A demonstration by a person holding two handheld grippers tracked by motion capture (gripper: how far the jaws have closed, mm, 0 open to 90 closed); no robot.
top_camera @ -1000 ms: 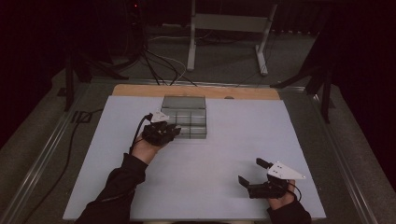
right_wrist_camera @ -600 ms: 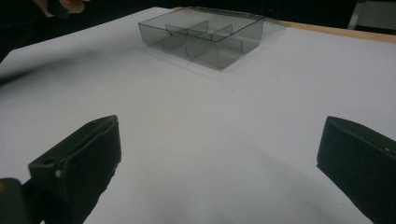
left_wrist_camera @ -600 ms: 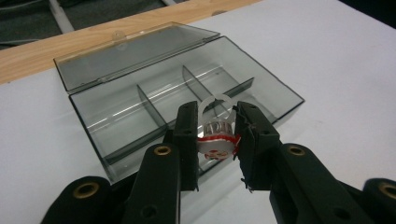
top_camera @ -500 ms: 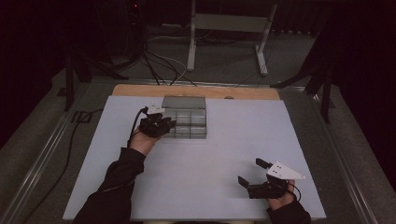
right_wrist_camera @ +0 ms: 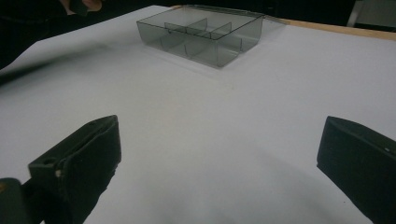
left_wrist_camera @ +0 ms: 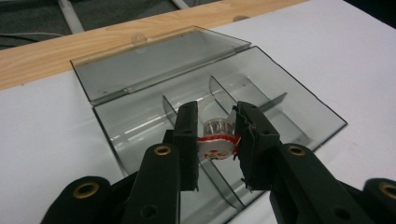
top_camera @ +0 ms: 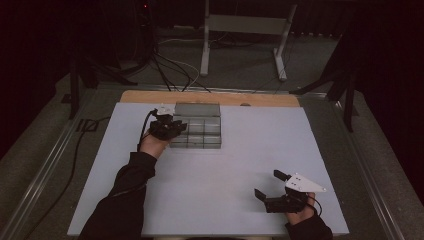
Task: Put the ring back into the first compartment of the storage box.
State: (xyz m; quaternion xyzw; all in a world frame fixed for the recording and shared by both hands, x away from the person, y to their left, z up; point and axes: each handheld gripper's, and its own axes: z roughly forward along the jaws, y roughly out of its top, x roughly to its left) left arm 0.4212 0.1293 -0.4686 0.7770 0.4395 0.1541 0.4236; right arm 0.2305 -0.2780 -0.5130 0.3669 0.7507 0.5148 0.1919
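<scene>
Advancing since the earlier frame, left gripper (left_wrist_camera: 216,140) is clamping a small red-and-white capped piece (left_wrist_camera: 215,142) above the open compartment box (left_wrist_camera: 299,100); 1 divider lies directly beneath. Right gripper (top_camera: 272,190) is resting, jaws wide, well apart.

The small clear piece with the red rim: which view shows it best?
The left gripper view: the small clear piece sits large and sharp, pinched between the left gripper jaws above the open compartment box. In the high view the hand covers it; the right gripper view gives the box far off.
</scene>
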